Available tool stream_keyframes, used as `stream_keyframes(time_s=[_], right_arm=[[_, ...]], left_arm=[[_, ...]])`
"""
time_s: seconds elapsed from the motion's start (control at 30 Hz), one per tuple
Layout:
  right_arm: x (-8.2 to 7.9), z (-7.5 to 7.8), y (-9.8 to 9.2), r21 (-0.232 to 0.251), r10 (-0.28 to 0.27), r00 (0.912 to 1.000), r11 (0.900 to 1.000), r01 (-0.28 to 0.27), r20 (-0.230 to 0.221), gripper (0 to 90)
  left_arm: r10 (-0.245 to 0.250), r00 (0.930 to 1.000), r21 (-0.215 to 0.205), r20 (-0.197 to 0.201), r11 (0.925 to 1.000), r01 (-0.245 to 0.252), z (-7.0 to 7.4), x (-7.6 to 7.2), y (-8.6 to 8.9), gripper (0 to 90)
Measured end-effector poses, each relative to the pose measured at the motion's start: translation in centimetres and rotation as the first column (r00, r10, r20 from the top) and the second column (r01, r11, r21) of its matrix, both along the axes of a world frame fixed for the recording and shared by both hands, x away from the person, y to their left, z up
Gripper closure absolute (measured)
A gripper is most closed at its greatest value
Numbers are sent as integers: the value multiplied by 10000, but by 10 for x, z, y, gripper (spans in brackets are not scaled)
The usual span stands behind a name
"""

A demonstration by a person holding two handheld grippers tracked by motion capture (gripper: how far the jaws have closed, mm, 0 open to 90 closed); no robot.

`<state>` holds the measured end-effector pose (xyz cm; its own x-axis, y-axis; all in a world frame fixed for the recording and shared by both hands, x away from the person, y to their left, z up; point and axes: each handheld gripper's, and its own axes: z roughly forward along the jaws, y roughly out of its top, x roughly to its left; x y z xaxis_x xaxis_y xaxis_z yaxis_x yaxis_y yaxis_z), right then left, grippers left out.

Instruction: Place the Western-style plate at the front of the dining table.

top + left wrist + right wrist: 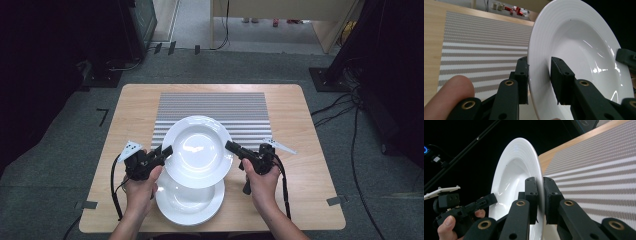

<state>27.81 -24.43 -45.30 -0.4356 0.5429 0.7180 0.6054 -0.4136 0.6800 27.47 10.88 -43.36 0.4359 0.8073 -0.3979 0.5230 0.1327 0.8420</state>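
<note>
The high view looks forward and down from above the person's side, taking in the whole table (300,170) from some way off. Each gripper view sits very close behind its own jaws, facing the white plate (579,50) edge-on from 9 and 3 o'clock. All three share that plate and the striped mat (599,177) at 12 o'clock.
</note>
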Motion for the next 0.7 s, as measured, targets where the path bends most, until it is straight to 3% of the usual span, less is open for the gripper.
stream_keyframes(time_s=[0.4, 0.7], right_arm=[[33, 7, -10, -427, -381, 9992, 9983, 384, 91, 836], [55, 6, -17, -635, -552, 9985, 9965, 550, -5, 835]], left_arm=[[-155, 9998, 159, -122, 9998, 157, 4, 45, -15, 687], [-254, 9987, 166, -447, 9995, 261, 1, 75, -22, 687]])
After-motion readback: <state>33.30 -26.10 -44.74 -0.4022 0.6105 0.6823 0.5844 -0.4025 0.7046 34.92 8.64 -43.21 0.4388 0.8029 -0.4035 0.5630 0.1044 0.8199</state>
